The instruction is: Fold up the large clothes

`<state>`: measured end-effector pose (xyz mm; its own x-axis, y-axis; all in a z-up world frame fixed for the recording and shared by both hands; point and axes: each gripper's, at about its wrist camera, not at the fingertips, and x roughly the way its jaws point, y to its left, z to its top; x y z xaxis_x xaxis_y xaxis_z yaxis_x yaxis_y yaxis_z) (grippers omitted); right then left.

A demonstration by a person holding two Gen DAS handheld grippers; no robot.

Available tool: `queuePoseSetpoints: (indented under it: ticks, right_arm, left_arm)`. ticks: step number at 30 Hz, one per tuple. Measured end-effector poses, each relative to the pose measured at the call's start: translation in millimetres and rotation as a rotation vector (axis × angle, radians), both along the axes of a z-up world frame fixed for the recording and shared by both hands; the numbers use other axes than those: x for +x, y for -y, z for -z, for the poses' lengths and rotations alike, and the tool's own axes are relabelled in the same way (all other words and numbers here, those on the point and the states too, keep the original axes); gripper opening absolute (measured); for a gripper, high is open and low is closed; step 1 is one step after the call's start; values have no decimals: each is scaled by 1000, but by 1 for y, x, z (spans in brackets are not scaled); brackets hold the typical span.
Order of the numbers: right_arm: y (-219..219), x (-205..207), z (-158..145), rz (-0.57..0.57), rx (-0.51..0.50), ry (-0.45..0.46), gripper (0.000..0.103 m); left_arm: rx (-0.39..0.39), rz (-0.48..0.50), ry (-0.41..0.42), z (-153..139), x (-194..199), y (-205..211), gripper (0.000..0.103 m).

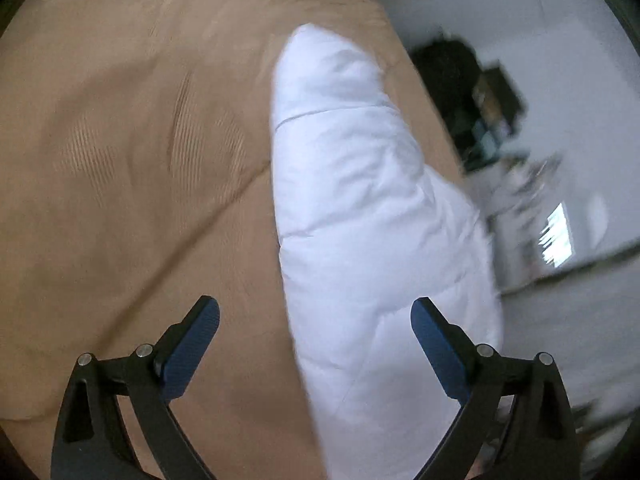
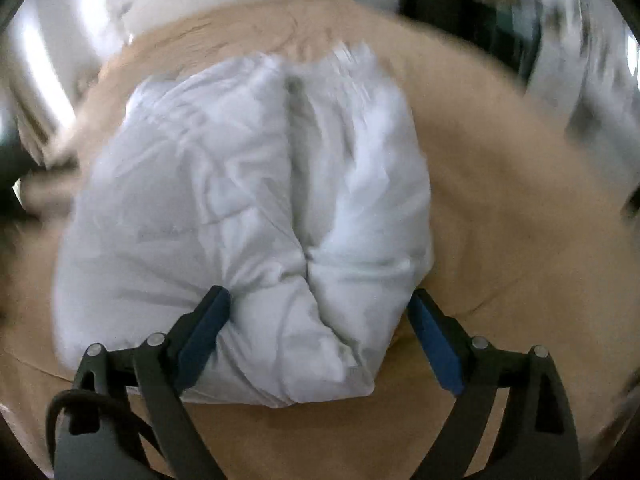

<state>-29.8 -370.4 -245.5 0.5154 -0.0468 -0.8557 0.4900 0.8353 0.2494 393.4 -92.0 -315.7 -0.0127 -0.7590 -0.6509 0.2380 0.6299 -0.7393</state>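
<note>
A white padded garment [image 1: 360,200] lies folded into a long puffy bundle on the tan bed cover [image 1: 120,160]. My left gripper [image 1: 315,306] hovers open above its near end, one finger over the cover and the other over the white fabric, with nothing gripped. In the right wrist view the same white garment [image 2: 240,180] is a thick bundle with a deep crease down its middle. My right gripper [image 2: 319,296] stands open with the bundle's near end bulging between its fingers. The left finger [image 2: 208,320] brushes the fabric; the right one sits at its edge.
The tan bed cover [image 2: 500,240] spreads on all sides of the bundle. Past the bed's far edge stand dark furniture [image 1: 460,80] and a pale floor [image 1: 560,320]. A dark object [image 2: 460,12] and white walls are blurred beyond the bed.
</note>
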Motion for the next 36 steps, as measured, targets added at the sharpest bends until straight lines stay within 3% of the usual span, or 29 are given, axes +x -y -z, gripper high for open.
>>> queuePoseSetpoints:
  ticks: [2,4,7,10,14,16,19,20,24,27,30,32,33,34,36]
  right_arm:
    - [16,-6,16,20,211,22,93]
    - [33,-12,41,37,448,59,98]
    - [42,-17,69,50,607,108,103]
    - [37,-10,75,13,614,124,103]
    - [36,10,81,-28,648,136,102]
    - [36,14,82,-14,679,167,81]
    - [30,14,62,-38,666,205,68]
    - [25,16,52,-60,644,213,68]
    - [-10,44,24,-162,667,271,67]
    - [-41,81,21,-238,699,296,67]
    - [-78,112,35,-296,711,290,68]
    - [-107,137,61,-322,696,228,68]
    - [-124,141,81,-325,701,179,72]
    - [-131,152,95,-321,718,157,79]
    - [-133,162,105,-312,747,168,80]
  left_arm:
    - [-99,-39,-97,27,9,1,99]
    - [-158,-37,-140,46,17,13,101]
    - [-224,-23,-128,56,27,38,102]
    - [-288,23,-145,59,37,70,103]
    - [-245,83,-130,65,40,116,102]
    - [-302,74,-151,61,41,117,101]
    - [-460,39,-209,47,47,100,99]
    - [-471,37,-191,36,49,94,99]
    - [-414,26,-40,-19,65,55,99]
    - [-398,-39,5,-37,87,6,99]
    - [-307,-111,24,-16,109,-30,99]
    - [-177,-215,-29,28,120,-47,99]
    - [-149,-248,-66,49,121,-51,98]
    - [-186,-282,-122,73,120,-57,97]
    - [-292,-336,-144,81,114,-68,96]
